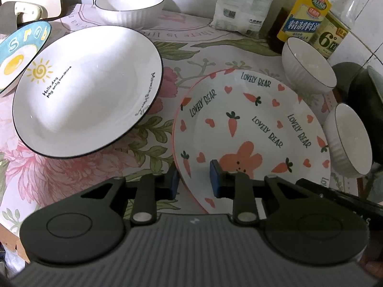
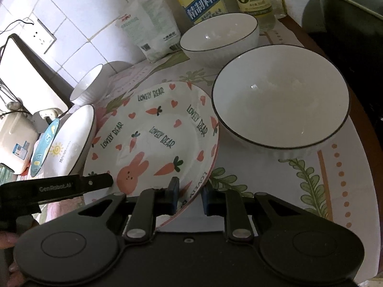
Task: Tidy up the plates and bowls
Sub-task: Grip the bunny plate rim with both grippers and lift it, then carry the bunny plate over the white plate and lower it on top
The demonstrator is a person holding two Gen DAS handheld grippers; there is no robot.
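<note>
The left hand-held gripper (image 1: 194, 181) is clamped on the near left rim of the carrot-and-rabbit plate (image 1: 251, 129), one blue pad under the rim and one on its upper face. The right hand-held gripper (image 2: 190, 197) is clamped on the same plate's near right rim, so the wide, shallow dish is held at two points, presumably so that it can be lifted level without tipping. The plate lies on the flower-patterned surface (image 1: 71, 174), its far edge apparently still resting there. Just to its left the white sun-printed plate (image 1: 88, 91) is propped at a tilt, its far edge against the blue egg plate (image 1: 21, 52). Three white ribbed bowls (image 2: 280, 100) are scattered singly around, not yet nested. Stacking is judged to be barely begun.
</note>
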